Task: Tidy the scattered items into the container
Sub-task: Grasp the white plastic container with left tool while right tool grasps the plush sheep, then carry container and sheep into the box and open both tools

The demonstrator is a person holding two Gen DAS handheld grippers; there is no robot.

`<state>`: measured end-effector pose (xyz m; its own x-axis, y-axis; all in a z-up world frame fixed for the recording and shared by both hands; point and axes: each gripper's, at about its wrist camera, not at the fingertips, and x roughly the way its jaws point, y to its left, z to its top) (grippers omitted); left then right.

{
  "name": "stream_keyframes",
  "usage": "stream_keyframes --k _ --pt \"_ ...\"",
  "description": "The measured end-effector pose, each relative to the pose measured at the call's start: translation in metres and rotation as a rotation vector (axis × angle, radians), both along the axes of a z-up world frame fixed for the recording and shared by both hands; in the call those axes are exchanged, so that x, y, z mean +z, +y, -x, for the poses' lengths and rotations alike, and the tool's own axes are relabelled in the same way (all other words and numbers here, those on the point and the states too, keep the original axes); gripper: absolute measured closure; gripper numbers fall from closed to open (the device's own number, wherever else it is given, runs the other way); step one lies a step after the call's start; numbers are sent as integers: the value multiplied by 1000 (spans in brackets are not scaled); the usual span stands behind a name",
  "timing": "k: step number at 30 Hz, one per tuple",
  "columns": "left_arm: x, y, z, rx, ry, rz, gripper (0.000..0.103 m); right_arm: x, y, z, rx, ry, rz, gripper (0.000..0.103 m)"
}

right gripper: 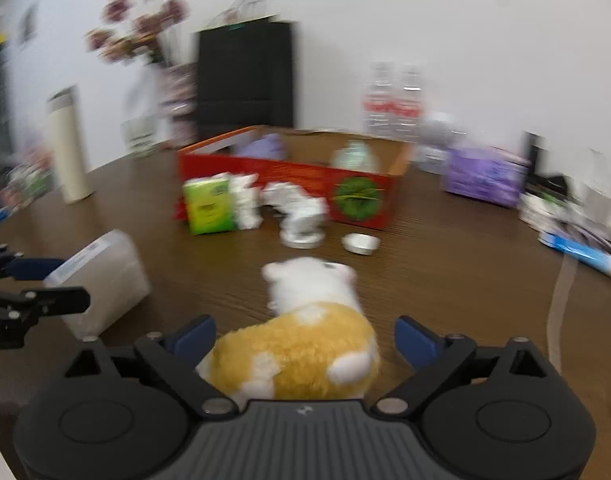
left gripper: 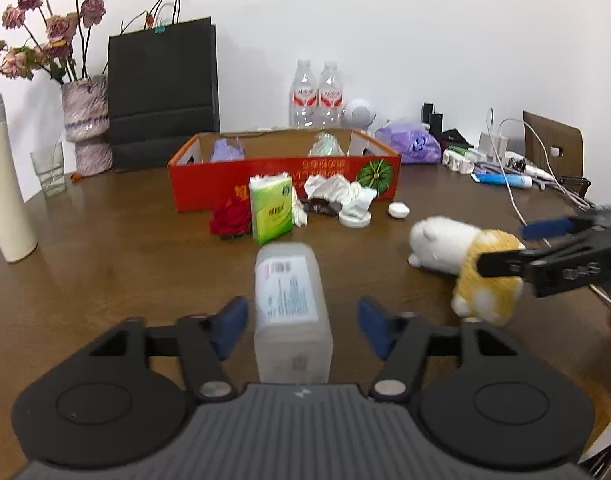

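Left wrist view: we see the left gripper (left gripper: 303, 326) fingers spread wide, clear of the frosted plastic box (left gripper: 291, 312) lying on the desk (left gripper: 125, 248).
Label: barcode sticker, print unreadable.
Right gripper (right gripper: 305, 340): fingers apart around the plush toy (right gripper: 301, 344), grip unclear.
Container: red cardboard box (left gripper: 283, 178) beyond.

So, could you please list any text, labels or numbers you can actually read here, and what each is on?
None can be read for certain.
Clear box: white label with barcode and fine print, too blurred.
Red box: gold characters on the front, upside down and blurred.
Green tissue pack: logo and print too small.
Water bottles: red labels, script illegible.
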<state>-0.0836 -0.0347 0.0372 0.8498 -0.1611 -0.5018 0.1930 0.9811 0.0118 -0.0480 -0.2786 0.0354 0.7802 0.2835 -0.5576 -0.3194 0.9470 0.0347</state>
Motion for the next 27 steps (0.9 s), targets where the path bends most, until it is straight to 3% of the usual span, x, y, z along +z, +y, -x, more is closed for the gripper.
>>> stream_keyframes --k 3,5,6,8,10,12,14,16,19,21,23,25,27 --pt "1 0 -14 10 12 9 33 -1 -11 14 -171 56 -171 5" --pt "-2 1 -23 28 31 21 55 -7 -13 19 -276 96 -302 4" --pt "-4 2 -26 40 42 28 61 -12 -13 19 -305 109 -377 4" --pt "-7 0 -24 38 29 21 61 -21 -8 17 -298 123 -446 4" --pt "-7 -3 -18 31 21 1 61 -26 8 8 -303 121 -386 4" --pt "-6 -7 -11 27 25 -9 60 -29 23 0 -291 82 -280 19" --pt "-6 -9 -3 17 35 -20 51 -31 31 -8 -214 64 -186 36" --pt "-5 -8 5 -5 40 -23 34 -31 33 -15 -108 100 -103 39" --pt "-7 -8 5 -24 52 -49 26 -26 24 -12 -69 119 -70 33" --pt "-9 -8 -2 -12 70 -54 30 -22 18 -10 -126 132 -115 13" --pt "-10 -8 -9 11 77 -34 59 -19 21 -7 -152 110 -154 15" --pt "-11 -7 -10 17 79 -27 62 -20 31 -8 -143 89 -148 16" --pt "-12 -8 -6 8 68 -30 62 -25 39 -13 -150 84 -125 30"
